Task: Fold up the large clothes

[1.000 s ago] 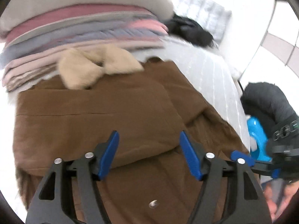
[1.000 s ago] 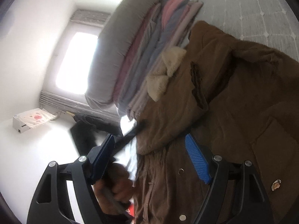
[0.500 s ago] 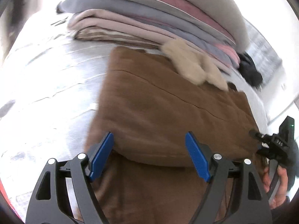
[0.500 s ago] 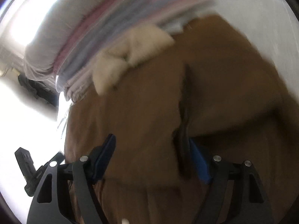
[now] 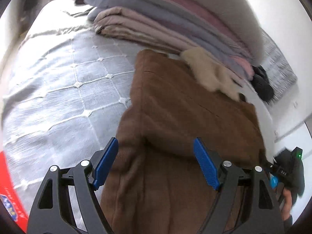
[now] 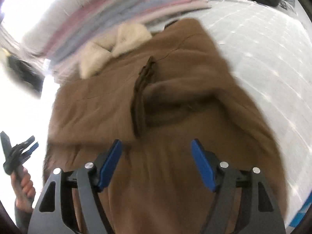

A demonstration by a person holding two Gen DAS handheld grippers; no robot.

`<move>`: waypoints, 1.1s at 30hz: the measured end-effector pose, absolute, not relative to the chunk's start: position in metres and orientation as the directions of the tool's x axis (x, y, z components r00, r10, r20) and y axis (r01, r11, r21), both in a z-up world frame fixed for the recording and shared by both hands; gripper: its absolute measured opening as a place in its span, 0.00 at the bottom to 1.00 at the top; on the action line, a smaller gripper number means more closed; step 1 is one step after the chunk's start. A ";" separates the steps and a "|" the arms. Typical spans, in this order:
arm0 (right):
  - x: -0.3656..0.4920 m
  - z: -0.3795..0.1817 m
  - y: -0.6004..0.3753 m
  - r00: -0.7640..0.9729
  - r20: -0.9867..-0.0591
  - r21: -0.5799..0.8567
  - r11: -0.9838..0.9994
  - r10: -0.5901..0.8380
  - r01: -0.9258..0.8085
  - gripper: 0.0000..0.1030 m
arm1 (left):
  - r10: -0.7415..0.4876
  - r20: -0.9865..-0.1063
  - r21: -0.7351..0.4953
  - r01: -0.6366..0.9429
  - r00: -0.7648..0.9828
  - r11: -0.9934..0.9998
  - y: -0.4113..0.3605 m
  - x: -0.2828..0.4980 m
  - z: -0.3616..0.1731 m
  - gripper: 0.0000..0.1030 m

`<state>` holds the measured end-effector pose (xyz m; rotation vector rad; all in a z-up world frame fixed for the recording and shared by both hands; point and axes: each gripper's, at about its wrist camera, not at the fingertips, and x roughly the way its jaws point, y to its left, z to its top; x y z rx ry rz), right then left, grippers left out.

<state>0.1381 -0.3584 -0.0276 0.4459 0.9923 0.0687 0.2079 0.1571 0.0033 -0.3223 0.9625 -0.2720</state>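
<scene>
Grey quilted bedspread [image 5: 64, 89], stacked folded bedding [image 5: 175, 25] (pink, grey), dark garment [image 5: 262, 84] beyond.

Brown coat's [image 6: 175, 175] hem below the frame edge; stacked bedding [image 6: 117, 9] motion-blurred.

One brown coat [image 5: 187, 128], one stack of folded bedding [image 5: 175, 27], two grippers [image 5: 156, 165].

A brown coat [image 5: 191, 120] lies flat on the pale quilted bedspread [image 5: 64, 89], its cream fleece collar [image 5: 212, 74] at the far end — right up against a stack of folded bedding [image 5: 175, 25]. Both sleeves are folded in across the body, their edges meeting near the middle — one dark cuff edge shows there. The lower part is blurred.
</scene>
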 end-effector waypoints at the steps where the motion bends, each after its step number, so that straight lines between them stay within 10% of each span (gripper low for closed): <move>1: 0.106 -0.018 -0.380 0.577 -0.766 0.431 0.893 0.284 0.133 0.75 | -0.377 -0.754 -0.385 0.103 0.537 0.917 0.160 0.196 0.009 0.79; 11: -0.076 -0.046 -0.529 0.577 -0.717 0.620 0.736 0.392 0.270 0.84 | -0.492 -0.775 -0.474 0.150 0.396 0.868 0.232 0.050 -0.001 0.87; 22: -0.100 -0.096 -0.482 0.418 -0.723 0.667 0.715 0.550 0.211 0.84 | -0.574 -0.767 -0.590 0.035 0.288 0.807 0.228 -0.001 -0.061 0.87; 33: -0.112 -0.103 -0.470 0.373 -0.722 0.673 0.718 0.583 0.180 0.62 | -0.517 -0.823 -0.531 0.005 0.237 0.848 0.216 -0.020 -0.078 0.87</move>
